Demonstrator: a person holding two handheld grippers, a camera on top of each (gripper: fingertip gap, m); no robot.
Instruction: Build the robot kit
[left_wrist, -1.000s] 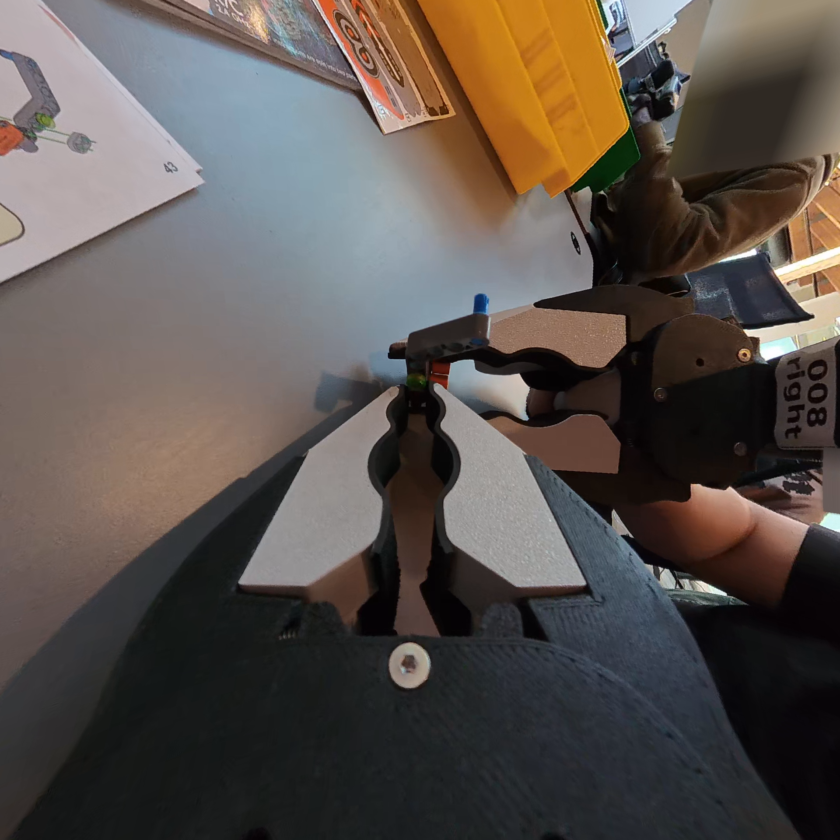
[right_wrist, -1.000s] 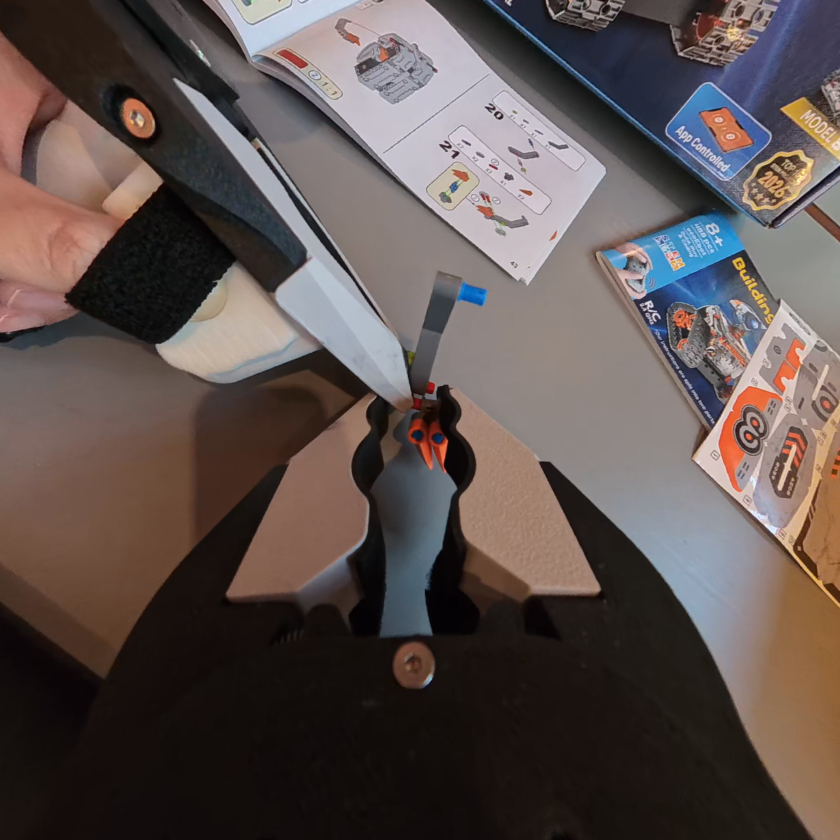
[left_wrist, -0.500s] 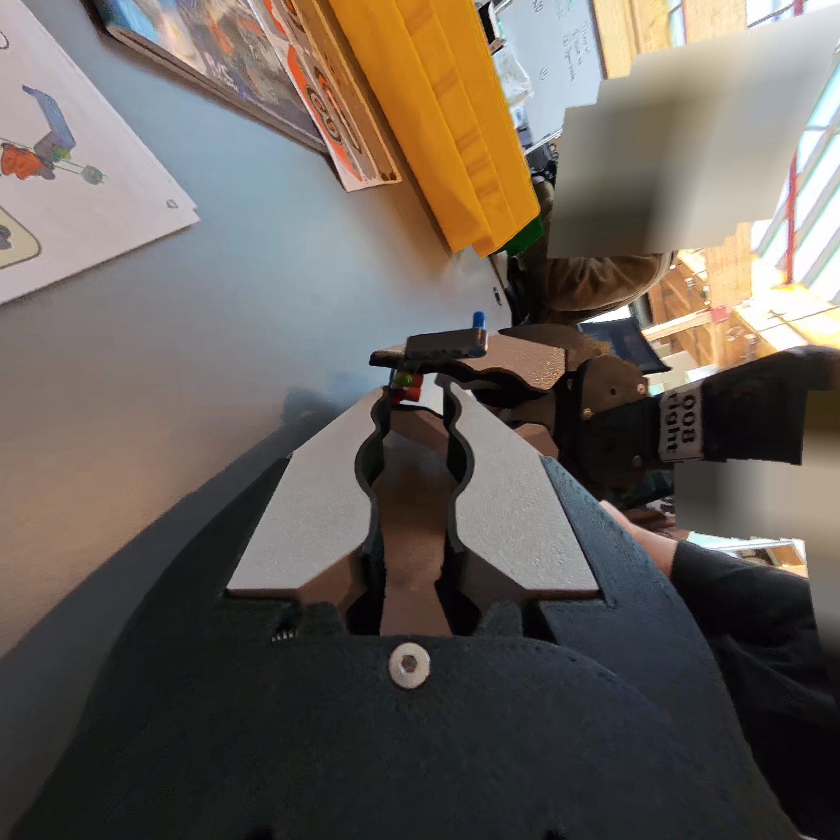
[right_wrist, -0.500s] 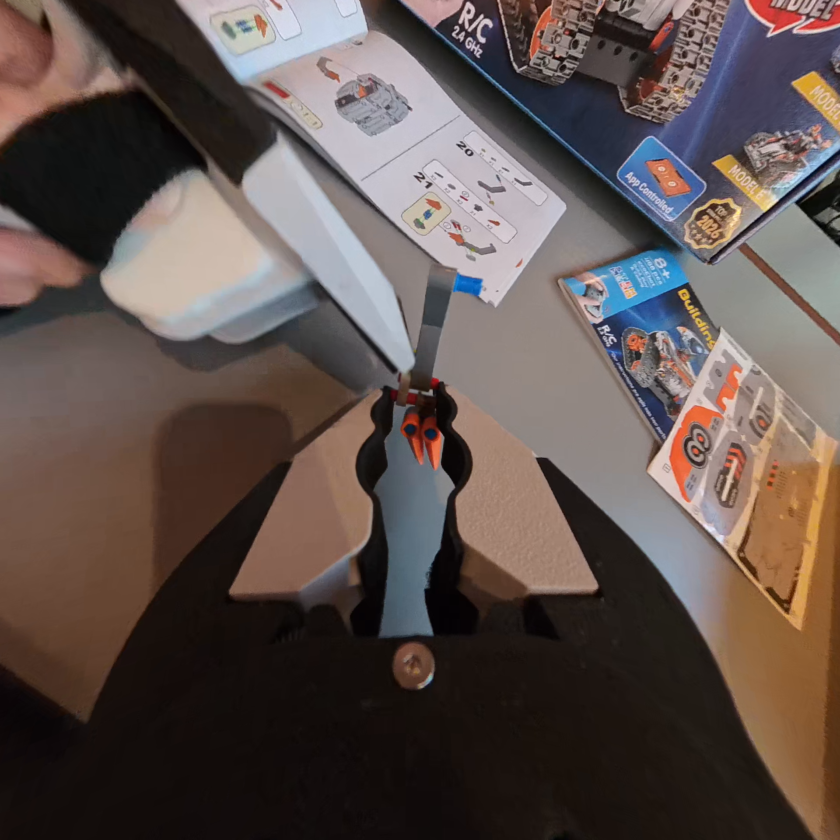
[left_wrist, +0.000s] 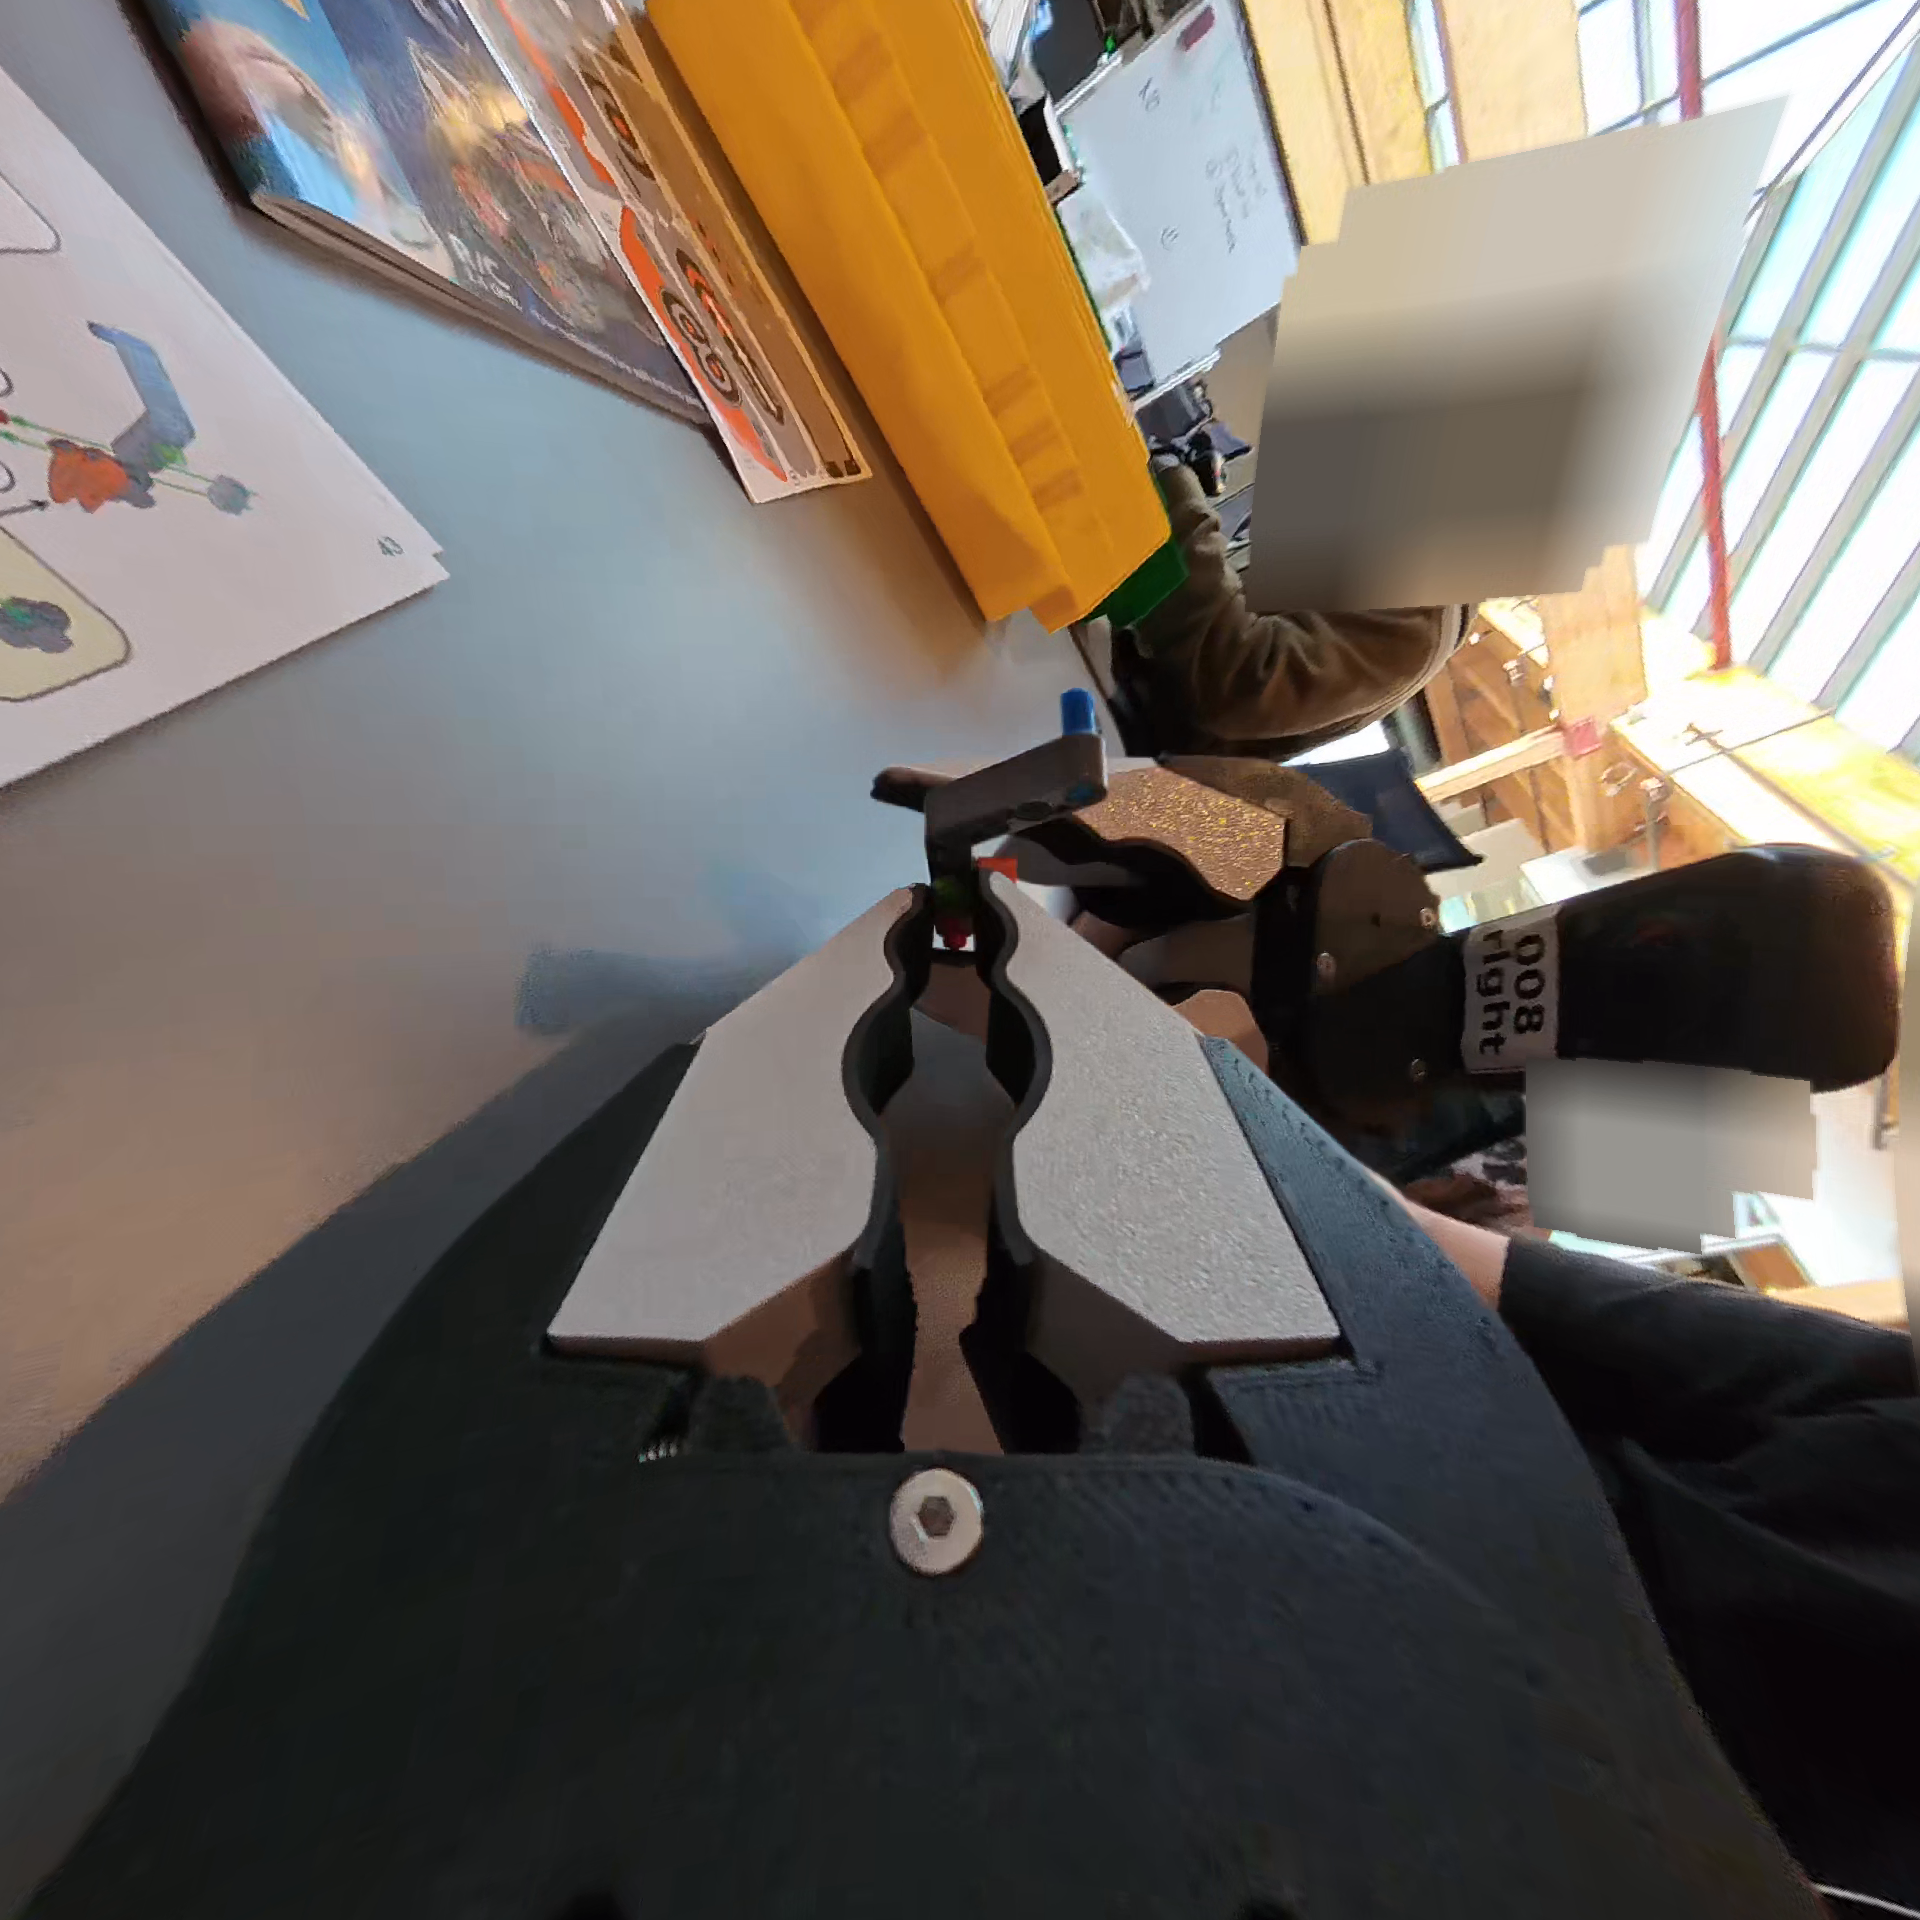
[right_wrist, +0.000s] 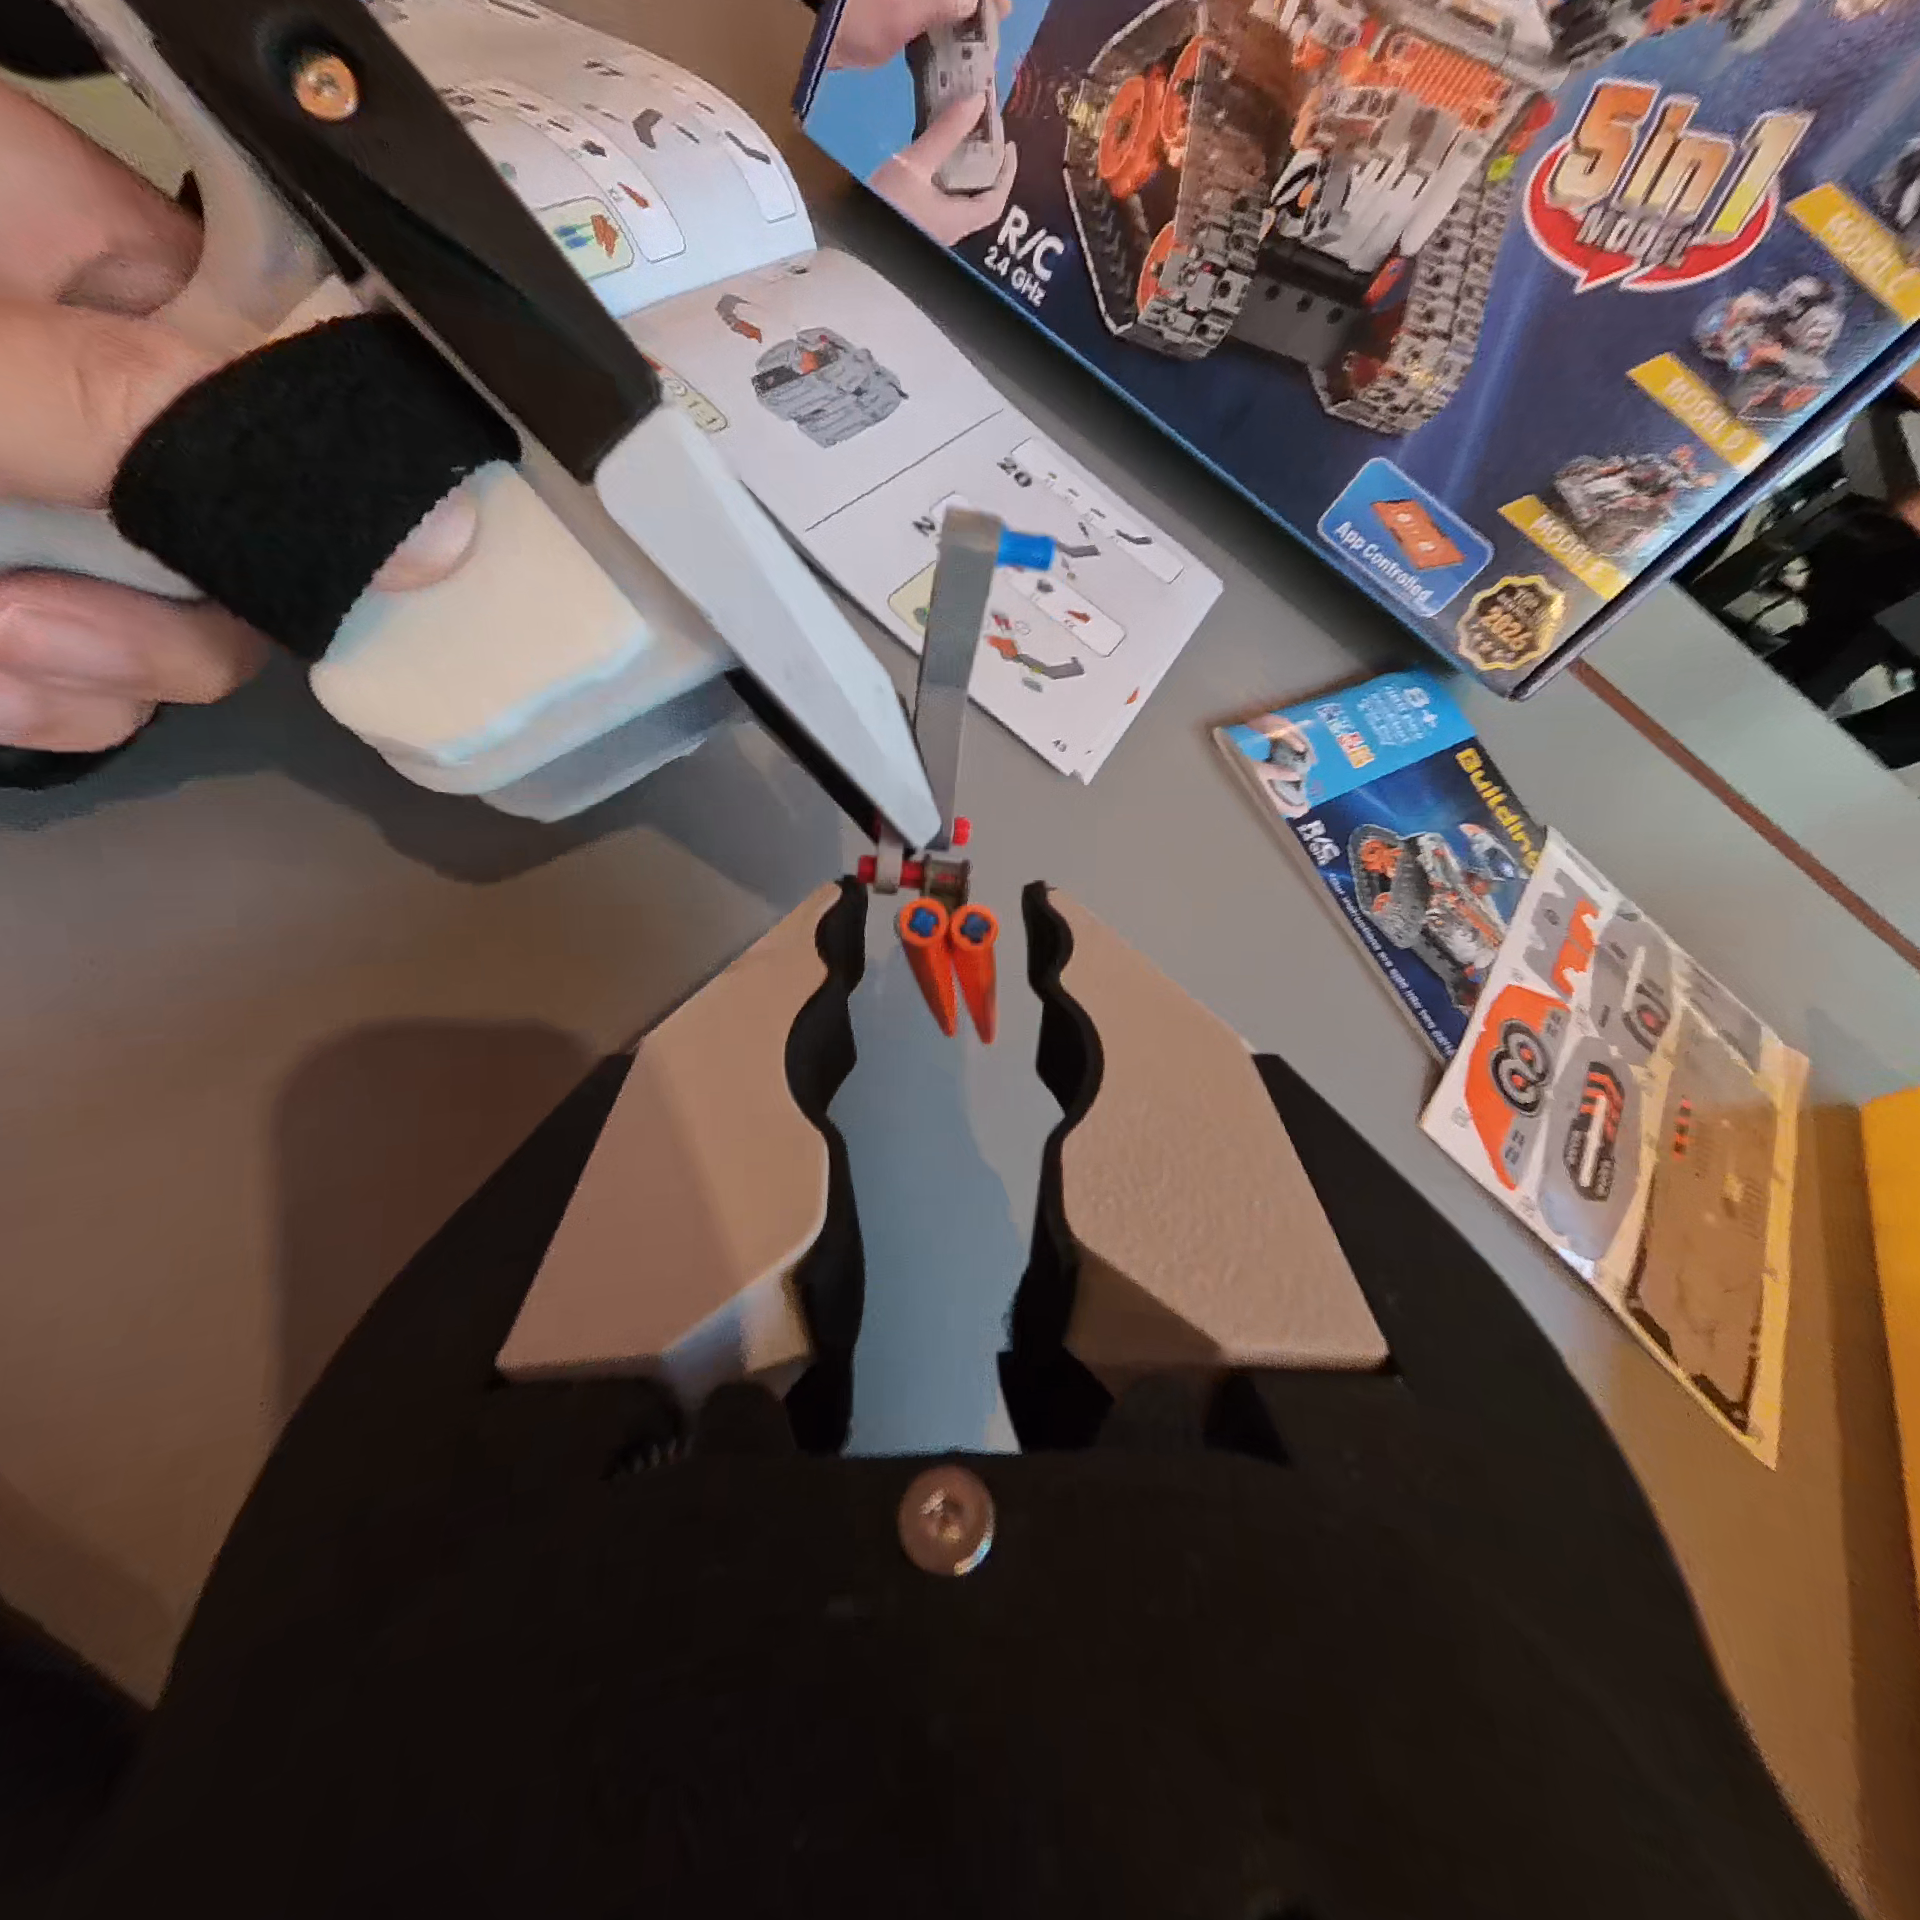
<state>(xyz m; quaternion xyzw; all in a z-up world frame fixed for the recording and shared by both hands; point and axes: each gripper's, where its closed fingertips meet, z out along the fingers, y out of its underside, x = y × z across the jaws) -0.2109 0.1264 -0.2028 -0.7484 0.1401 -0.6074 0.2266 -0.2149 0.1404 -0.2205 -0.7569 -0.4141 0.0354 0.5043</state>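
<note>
Two hand-held grippers meet over a small brick assembly (right_wrist: 940, 831) held above the grey worktop (right_wrist: 312, 935). The left hand-held gripper (left_wrist: 951, 914) has its tips closed to a narrow gap on the assembly's red pin end; in the right wrist view one pale finger (right_wrist: 769, 623) of it touches the piece at that joint. The right hand-held gripper (right_wrist: 940, 899) stands apart, its jaws spread on either side of the two orange cones (right_wrist: 951, 966) without touching them.

The assembly looks light and rigid: hard, smooth plastic, a flat grey beam (right_wrist: 951, 644) with a blue peg (right_wrist: 1029, 549) at its far end, and a short red axle at the near end. Such snap joints would likely pull apart if twisted; the beam's flat faces seem the surest hold, the tapered cones the most slippery.

Paper manuals (right_wrist: 935, 416), a glossy box (right_wrist: 1455, 260), a sticker sheet (right_wrist: 1621, 1143) and a yellow bin (left_wrist: 935, 291) lie around.
</note>
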